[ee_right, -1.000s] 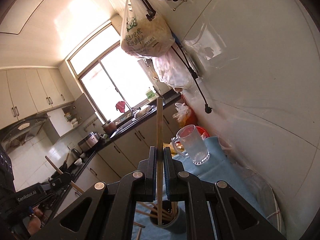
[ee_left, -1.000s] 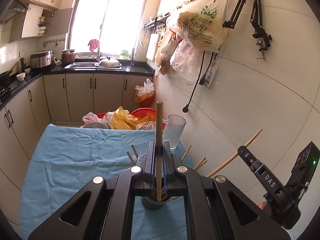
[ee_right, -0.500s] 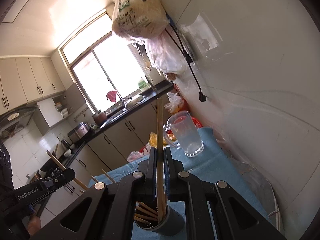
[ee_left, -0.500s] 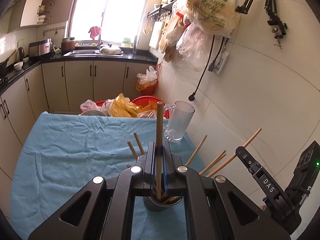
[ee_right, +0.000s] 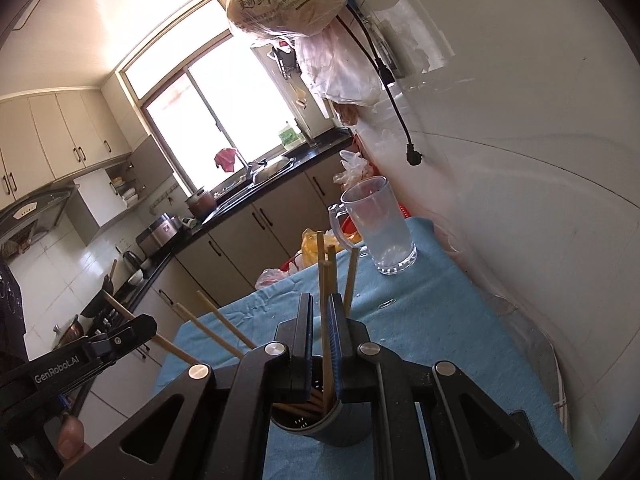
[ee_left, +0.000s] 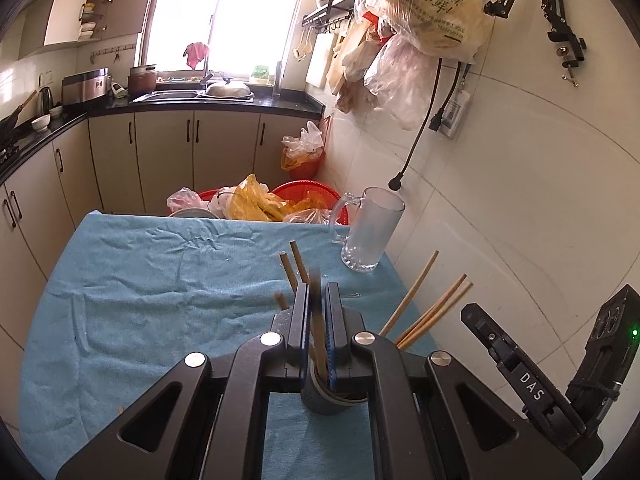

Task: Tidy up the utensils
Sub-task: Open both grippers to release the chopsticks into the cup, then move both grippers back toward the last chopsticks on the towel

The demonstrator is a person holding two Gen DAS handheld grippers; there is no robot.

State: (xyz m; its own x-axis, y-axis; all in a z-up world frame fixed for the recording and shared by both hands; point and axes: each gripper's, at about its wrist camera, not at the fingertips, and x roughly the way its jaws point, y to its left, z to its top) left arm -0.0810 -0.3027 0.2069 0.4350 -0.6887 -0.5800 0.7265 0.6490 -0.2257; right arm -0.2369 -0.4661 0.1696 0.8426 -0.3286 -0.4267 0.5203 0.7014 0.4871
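A dark grey utensil cup [ee_left: 334,398] stands on the blue cloth, holding several wooden chopsticks [ee_left: 430,314]. It also shows in the right wrist view [ee_right: 320,426]. My left gripper [ee_left: 317,294] is right above the cup, jaws slightly parted, and a blurred chopstick [ee_left: 316,300] is slipping down between them into the cup. My right gripper [ee_right: 320,306] hangs over the same cup, jaws slightly parted, with a chopstick [ee_right: 322,280] standing loose between them, its lower end in the cup.
A clear glass mug [ee_left: 370,232] stands at the cloth's far right corner, next to the white tiled wall [ee_left: 520,184]. Red basins with plastic bags [ee_left: 264,204] sit beyond the table's far edge. Kitchen cabinets run along the left and back.
Both grippers have lowered toward the cup and loosened. Both chopsticks have slid down into the cup; the left one is still in motion.
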